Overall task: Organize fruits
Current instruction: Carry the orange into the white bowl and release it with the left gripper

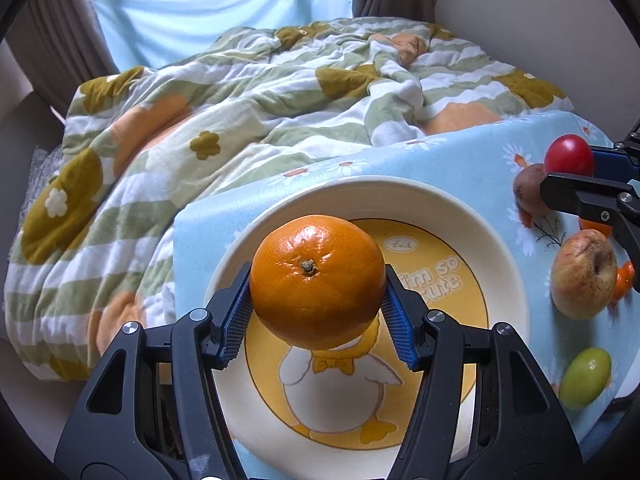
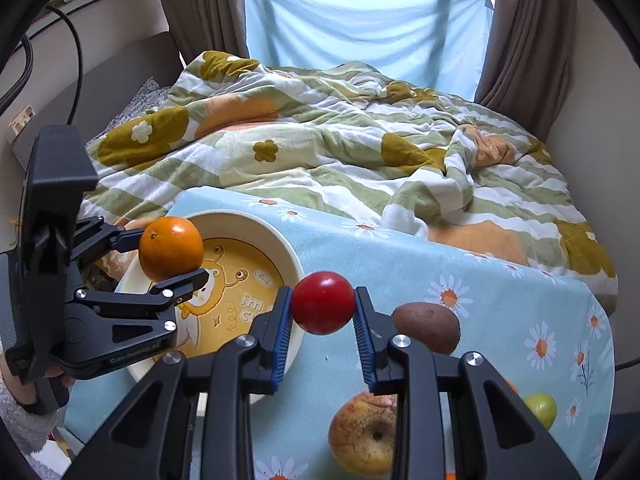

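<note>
My left gripper point(image 1: 318, 284) is shut on an orange point(image 1: 317, 282) and holds it above the cream bowl point(image 1: 504, 248) with a yellow duck picture. The orange point(image 2: 171, 249) and the bowl point(image 2: 288, 252) also show in the right wrist view, with the left gripper point(image 2: 172, 250) at the left. My right gripper point(image 2: 323, 304) is shut on a red tomato point(image 2: 323, 303) and holds it above the cloth beside the bowl's right rim. The tomato point(image 1: 569, 156) also shows at the right edge of the left wrist view.
On the blue daisy cloth point(image 2: 400, 248) lie a brown kiwi point(image 2: 426, 326), a blotchy apple point(image 2: 362, 432) and a green fruit point(image 2: 542, 408). These also show in the left wrist view: kiwi point(image 1: 528, 192), apple point(image 1: 583, 274), green fruit point(image 1: 585, 378). A rumpled flowered quilt point(image 2: 320, 152) covers the bed behind.
</note>
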`<state>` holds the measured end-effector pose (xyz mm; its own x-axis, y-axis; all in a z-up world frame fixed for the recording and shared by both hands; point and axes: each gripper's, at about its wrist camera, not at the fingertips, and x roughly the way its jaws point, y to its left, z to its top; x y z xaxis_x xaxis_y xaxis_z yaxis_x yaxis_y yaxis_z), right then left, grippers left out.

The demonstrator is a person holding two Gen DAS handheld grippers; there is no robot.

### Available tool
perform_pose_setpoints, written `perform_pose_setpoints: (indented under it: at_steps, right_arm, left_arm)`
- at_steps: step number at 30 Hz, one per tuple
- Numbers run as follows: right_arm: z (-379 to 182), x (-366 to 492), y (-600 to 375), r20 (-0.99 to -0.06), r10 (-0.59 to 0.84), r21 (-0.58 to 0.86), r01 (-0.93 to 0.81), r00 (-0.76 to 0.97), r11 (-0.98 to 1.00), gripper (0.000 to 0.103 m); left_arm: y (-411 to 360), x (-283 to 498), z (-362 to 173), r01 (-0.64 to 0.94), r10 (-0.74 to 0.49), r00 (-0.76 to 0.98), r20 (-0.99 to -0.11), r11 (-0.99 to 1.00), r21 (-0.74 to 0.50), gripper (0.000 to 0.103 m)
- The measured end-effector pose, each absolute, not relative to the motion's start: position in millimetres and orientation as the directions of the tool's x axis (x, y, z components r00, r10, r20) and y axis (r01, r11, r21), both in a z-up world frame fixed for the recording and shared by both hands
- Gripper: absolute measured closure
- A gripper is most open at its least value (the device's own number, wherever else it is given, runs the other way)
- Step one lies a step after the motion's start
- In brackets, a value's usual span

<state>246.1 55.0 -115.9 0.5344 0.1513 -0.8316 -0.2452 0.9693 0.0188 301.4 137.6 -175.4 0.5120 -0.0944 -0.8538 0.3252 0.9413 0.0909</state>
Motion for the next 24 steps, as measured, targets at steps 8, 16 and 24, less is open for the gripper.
perform_pose_setpoints:
  at_steps: [8, 16, 24]
  right_arm:
    - [-128, 269, 54, -0.85, 0.156, 0.014, -0.274, 0.503, 0.962, 0.075]
    - [-127, 275, 52, -0.851, 0.155, 0.014, -0.273, 0.502, 0.962, 0.075]
    - [-126, 274, 48, -0.852, 0.143, -0.007, -0.282, 0.505, 0.959, 0.076]
  left_arm:
    - [133, 319, -196, 0.338, -0.093, 0.464, -0.881, 0.938, 0.079, 0.038]
    - [126, 314, -188, 0.369, -0.105, 0.511, -0.853, 0.923, 0.108, 0.0]
    - [128, 304, -173, 0.355, -0.088, 0.524, -0.847, 0.927, 0.123, 0.0]
